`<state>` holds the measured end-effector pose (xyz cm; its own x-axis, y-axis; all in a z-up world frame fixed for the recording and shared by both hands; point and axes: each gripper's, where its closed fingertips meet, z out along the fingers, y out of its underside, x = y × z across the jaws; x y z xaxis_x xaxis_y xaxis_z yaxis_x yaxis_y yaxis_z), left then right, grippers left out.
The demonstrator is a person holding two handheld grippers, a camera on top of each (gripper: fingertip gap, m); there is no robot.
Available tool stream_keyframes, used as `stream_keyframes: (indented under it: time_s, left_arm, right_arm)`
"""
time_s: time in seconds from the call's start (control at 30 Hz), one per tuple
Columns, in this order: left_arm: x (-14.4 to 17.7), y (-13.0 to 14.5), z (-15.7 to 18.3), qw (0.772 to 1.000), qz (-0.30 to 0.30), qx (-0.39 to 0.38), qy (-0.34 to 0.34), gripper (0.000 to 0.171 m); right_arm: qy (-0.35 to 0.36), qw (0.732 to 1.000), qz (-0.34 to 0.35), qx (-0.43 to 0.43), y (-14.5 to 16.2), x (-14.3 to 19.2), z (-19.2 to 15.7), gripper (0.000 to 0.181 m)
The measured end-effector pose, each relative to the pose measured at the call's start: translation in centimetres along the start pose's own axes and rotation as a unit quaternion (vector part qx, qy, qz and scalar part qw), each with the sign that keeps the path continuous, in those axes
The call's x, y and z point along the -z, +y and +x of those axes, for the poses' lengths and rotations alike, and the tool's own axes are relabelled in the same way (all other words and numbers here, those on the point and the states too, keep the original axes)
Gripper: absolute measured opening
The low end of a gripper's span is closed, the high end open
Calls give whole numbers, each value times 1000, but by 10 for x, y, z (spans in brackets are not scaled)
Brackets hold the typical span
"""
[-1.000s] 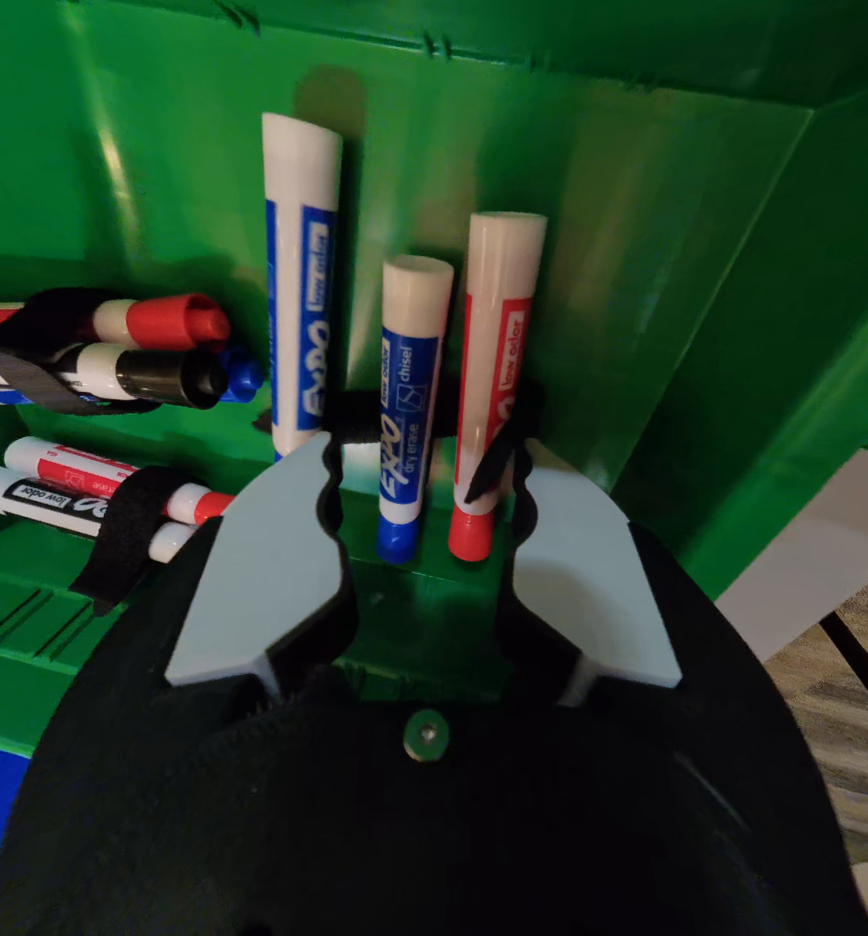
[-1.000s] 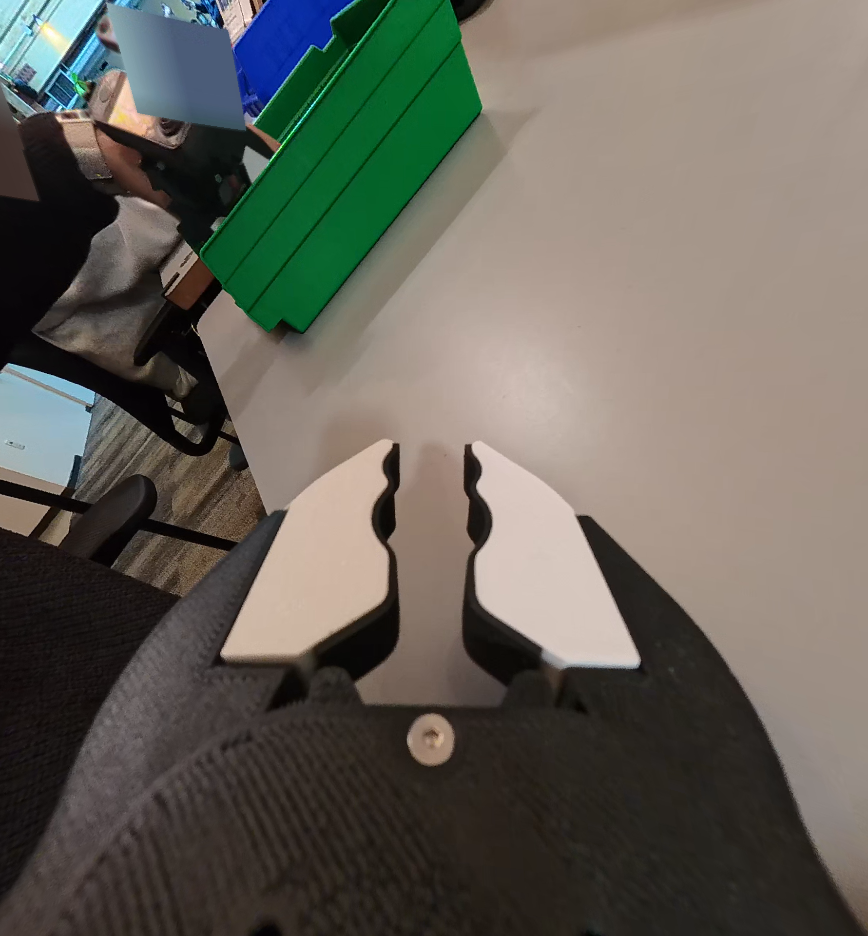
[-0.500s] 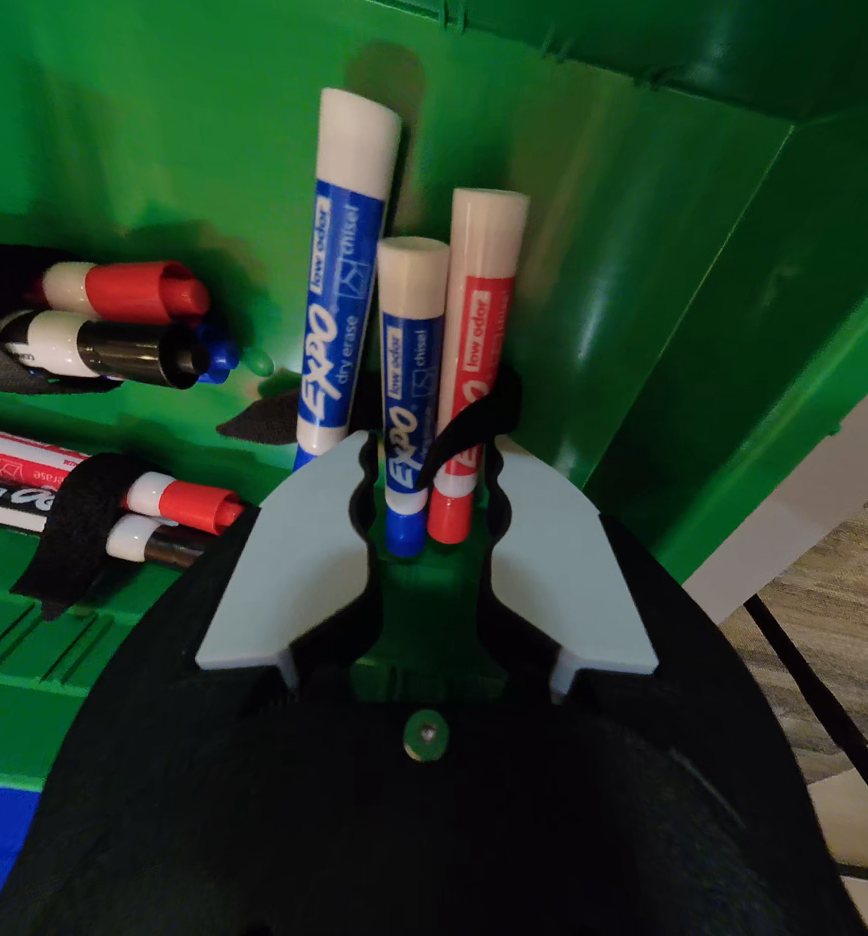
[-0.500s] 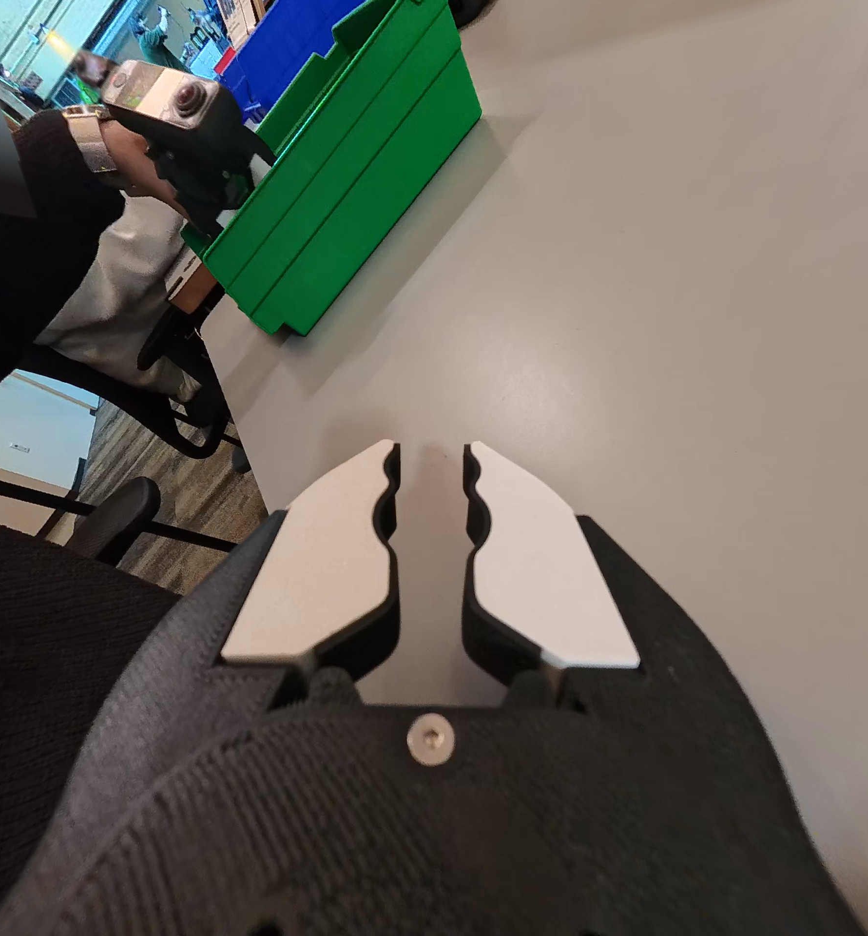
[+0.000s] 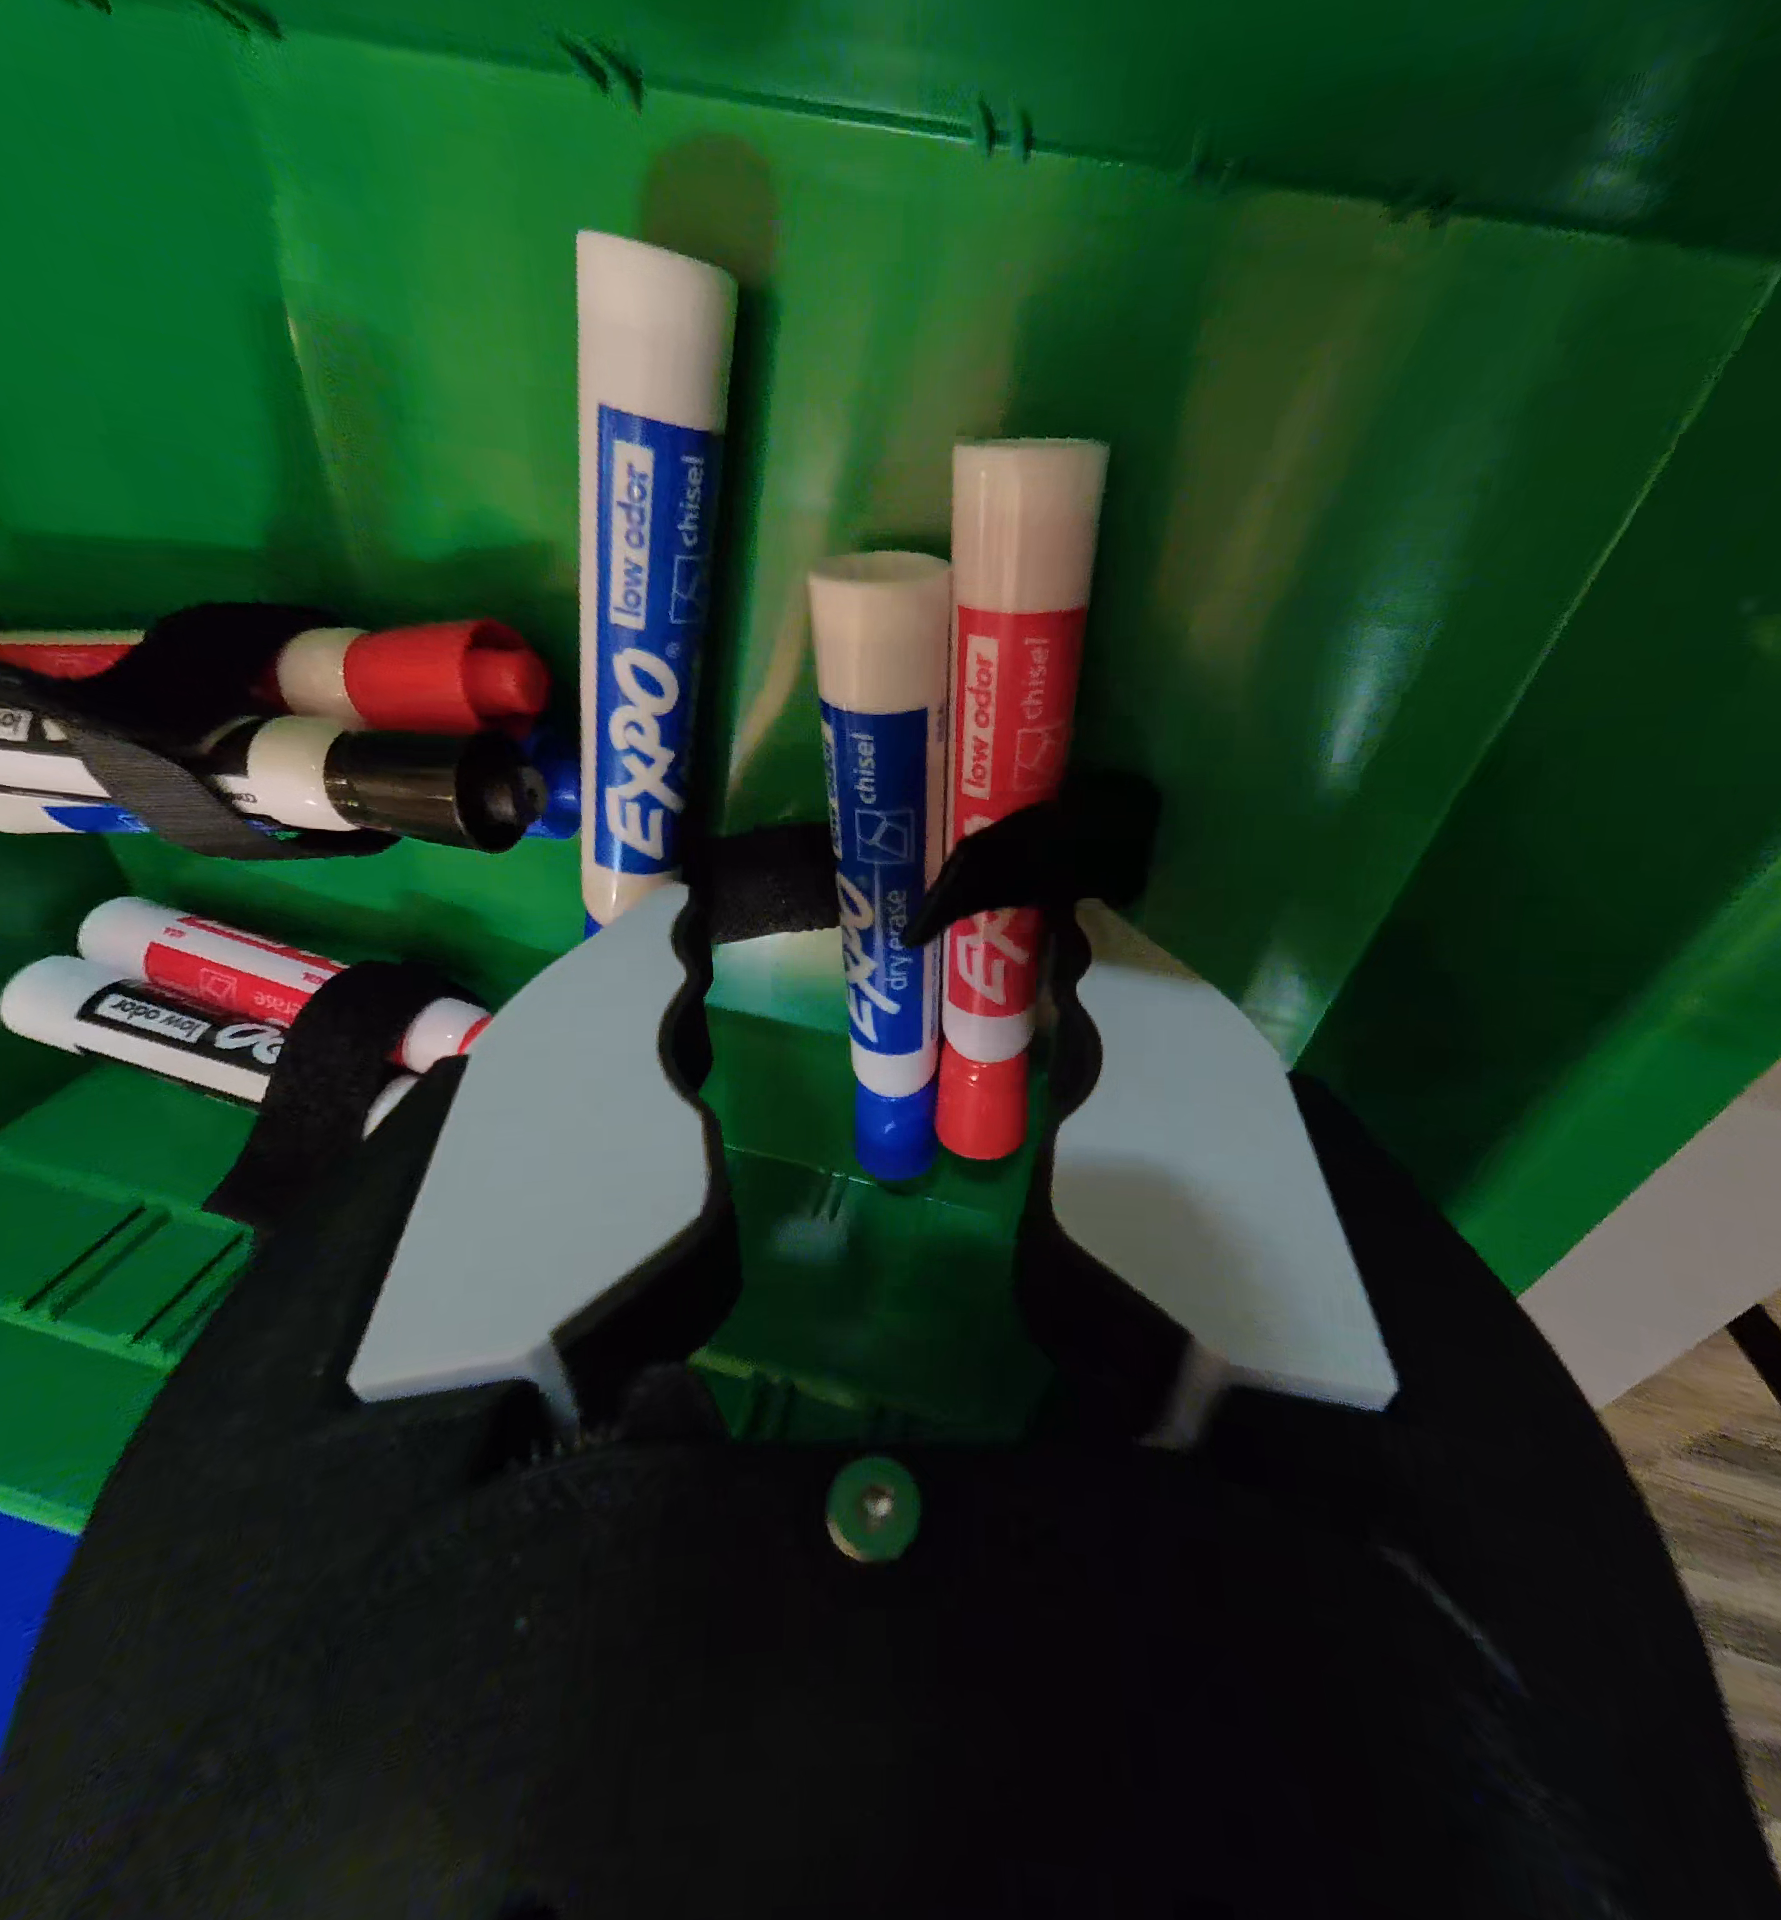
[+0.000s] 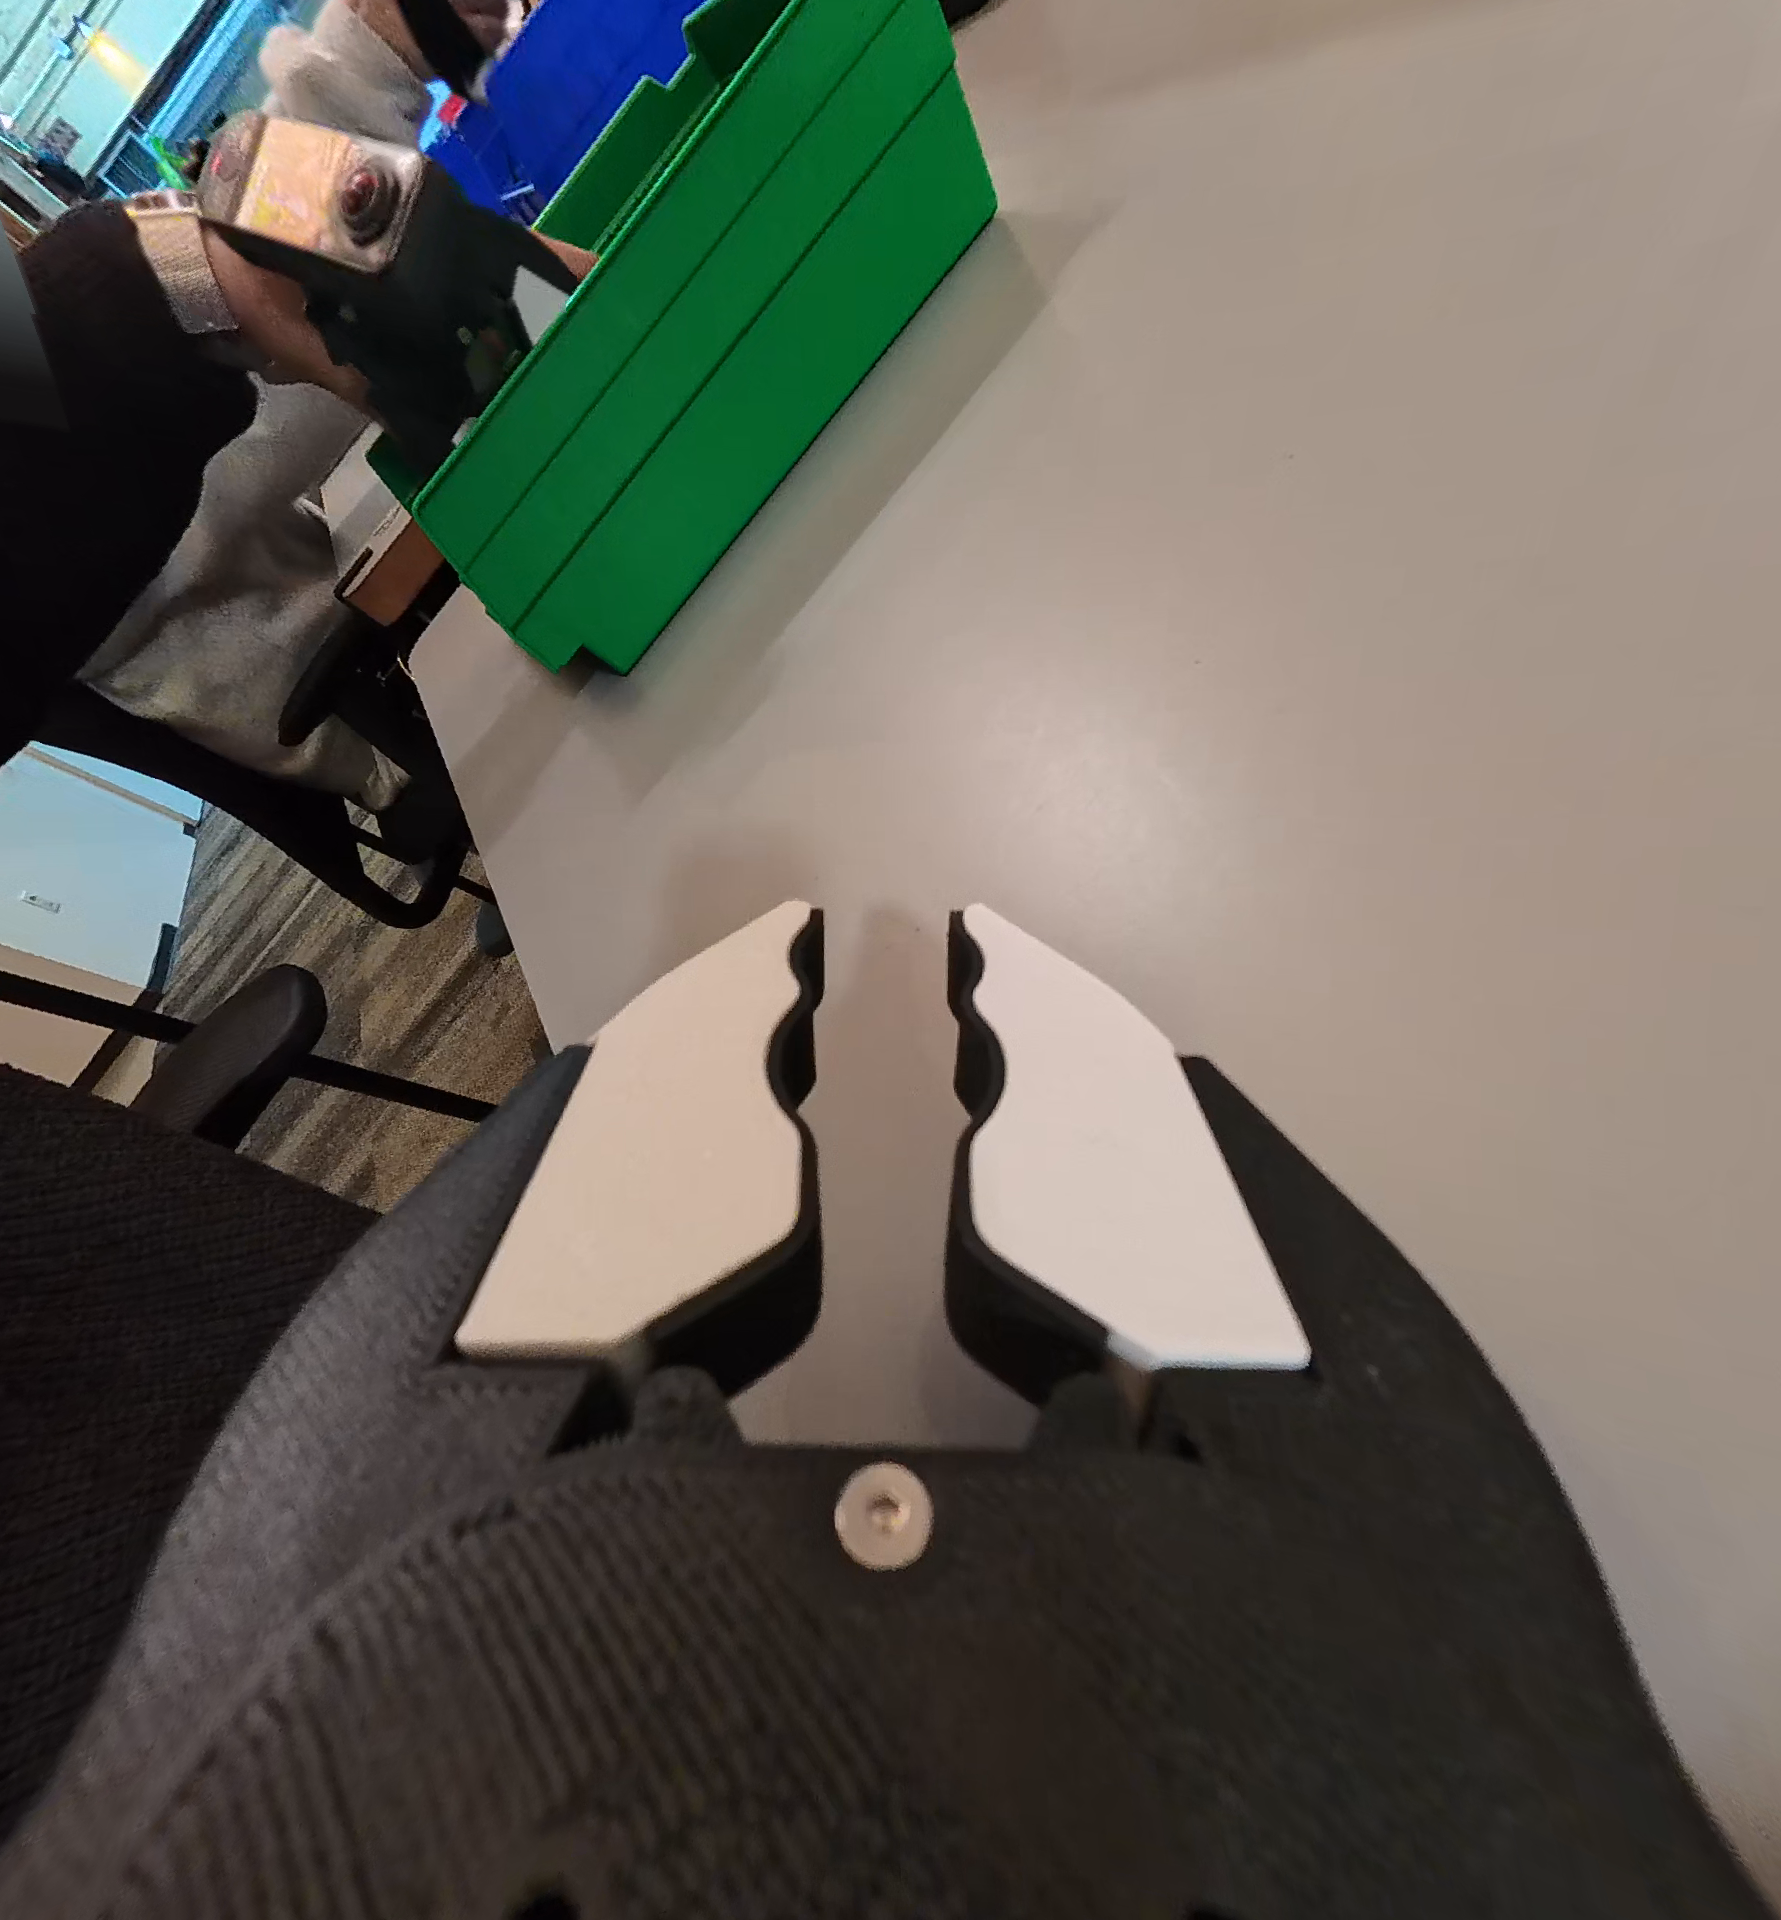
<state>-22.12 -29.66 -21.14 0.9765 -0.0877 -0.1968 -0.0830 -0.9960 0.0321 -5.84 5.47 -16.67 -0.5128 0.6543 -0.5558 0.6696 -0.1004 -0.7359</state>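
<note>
In the left wrist view my left gripper [image 5: 875,925] is open inside a green bin [image 5: 1385,623]. Between its fingers stand a blue marker [image 5: 881,831] and a red marker [image 5: 1016,727], bound by a black strap [image 5: 1042,842], close to the right finger. A taller blue marker [image 5: 652,582] leans on the bin wall just past the left fingertip. My right gripper [image 6: 884,920] has its jaws a little apart with nothing between them, low over the grey table [image 6: 1385,727]. The left gripper [image 6: 387,260] also shows in the right wrist view at the green bin [image 6: 761,364].
Two strapped marker bundles lie at the bin's left, an upper one [image 5: 398,727] and a lower one [image 5: 221,997]. A blue bin [image 6: 574,73] stands behind the green one. An office chair [image 6: 242,1039] and wood floor lie past the table edge. The gap from one gripper's tips to the other's is roughly 40 cm.
The left jaws narrowed around the blue and red markers half a second ago and have now widened again; the view has shifted slightly. The right gripper has not moved.
</note>
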Motion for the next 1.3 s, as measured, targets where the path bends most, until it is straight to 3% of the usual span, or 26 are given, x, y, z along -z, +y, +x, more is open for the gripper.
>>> stream_keyframes:
  time_s: [0.53,0.83,0.9,1.3]
  left_arm:
    - [11,0,6,999,23,44,21,64]
    - [0,-3,10,999,-2,24,37,62]
    - [0,-2,17,997,-2,31,64,47]
    - [4,-5,16,995,-12,44,88,38]
  right_arm:
    - [-3,1000,0,-3,0,0,1,22]
    - [-1,1000,0,-2,0,0,1,22]
    - [-2,1000,2,-3,-1,0,1,22]
    - [-6,1000,8,-2,-4,4,-2,22]
